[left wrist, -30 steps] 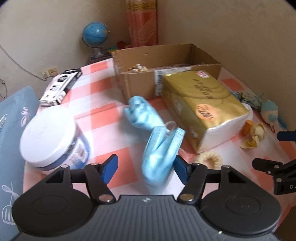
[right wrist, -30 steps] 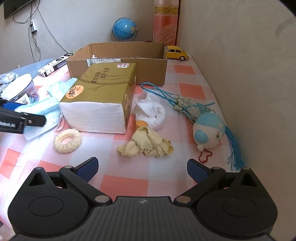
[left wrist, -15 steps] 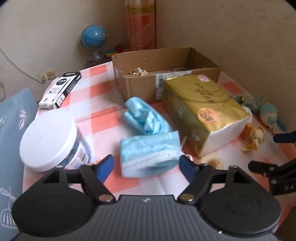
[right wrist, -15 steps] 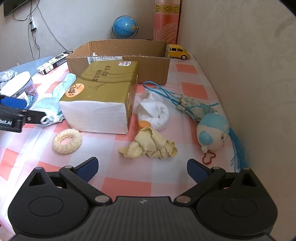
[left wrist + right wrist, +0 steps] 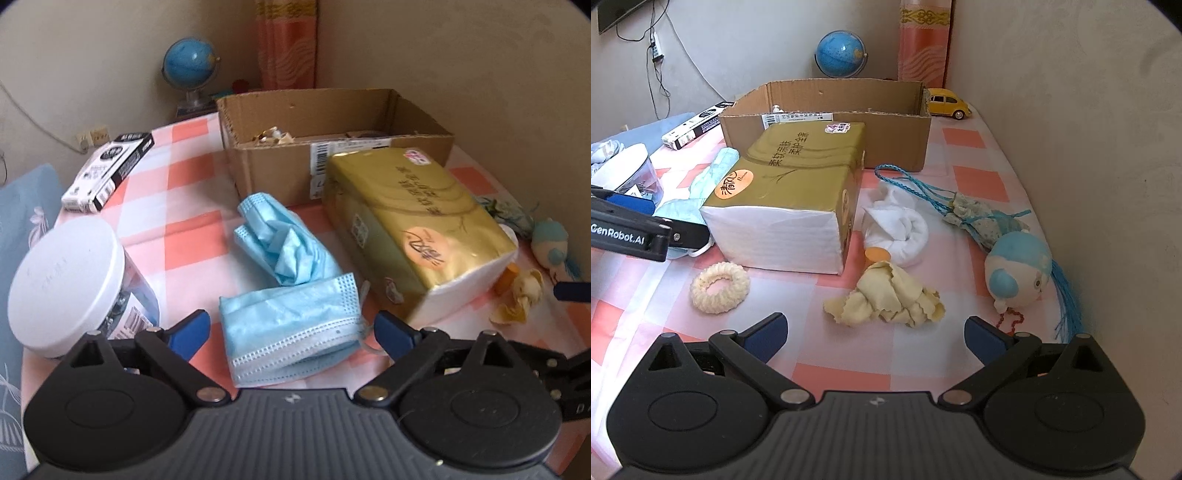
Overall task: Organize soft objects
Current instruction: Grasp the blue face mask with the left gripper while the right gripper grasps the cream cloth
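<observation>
Two blue face masks lie on the checked bench (image 5: 184,236): a flat mask (image 5: 291,325) between the fingers of our left claw (image 5: 291,328), and a crumpled mask (image 5: 284,240) just behind it, touching its far edge. We have just been opening the left jaws; they stand wide and released, and neither pad presses on the flat mask, so it rests on the bench under its own weight. It lies beside the gold tissue pack (image 5: 413,229), which stands against the front wall of the cardboard box (image 5: 280,173), so we judge that the masks are being gathered at one spot in front of the box. Our right claw (image 5: 875,332) is also released and holds nothing; it hovers above the yellow cloth (image 5: 886,299), which we judge the likeliest next pick. Near that cloth lie the cream hair ring (image 5: 720,286), the rolled white cloth (image 5: 901,229) and the blue plush toy (image 5: 1019,269), all loose on the bench and not yet sorted. Soft items of this kind crumple under a pinch; we advise gripping a folded edge.
</observation>
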Motion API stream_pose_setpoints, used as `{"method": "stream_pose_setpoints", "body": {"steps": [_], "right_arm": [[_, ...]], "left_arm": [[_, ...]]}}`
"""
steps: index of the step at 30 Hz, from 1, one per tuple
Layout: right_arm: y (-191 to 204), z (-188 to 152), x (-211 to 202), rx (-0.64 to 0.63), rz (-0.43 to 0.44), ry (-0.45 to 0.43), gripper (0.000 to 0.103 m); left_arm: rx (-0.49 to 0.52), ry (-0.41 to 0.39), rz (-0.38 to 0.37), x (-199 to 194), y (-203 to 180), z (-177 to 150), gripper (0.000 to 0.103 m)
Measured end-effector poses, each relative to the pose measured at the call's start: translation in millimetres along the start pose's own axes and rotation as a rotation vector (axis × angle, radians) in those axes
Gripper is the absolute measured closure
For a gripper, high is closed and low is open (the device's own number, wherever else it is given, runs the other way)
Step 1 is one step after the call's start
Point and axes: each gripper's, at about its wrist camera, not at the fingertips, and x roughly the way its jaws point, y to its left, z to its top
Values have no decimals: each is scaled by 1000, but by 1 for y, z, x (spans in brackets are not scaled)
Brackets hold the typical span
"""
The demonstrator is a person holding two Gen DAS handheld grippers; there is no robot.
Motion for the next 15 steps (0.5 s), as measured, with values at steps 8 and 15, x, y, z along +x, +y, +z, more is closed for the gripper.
{"method": "stream_pose_setpoints", "body": {"steps": [8,15], "right_arm": [[2,4,3,-21,-23,-22,12],[0,8,11,-11,-42,-21,28]], "left_arm": [[-19,14,9,4,5,-2,8],[-18,24,-2,13,0,0,9]]}}
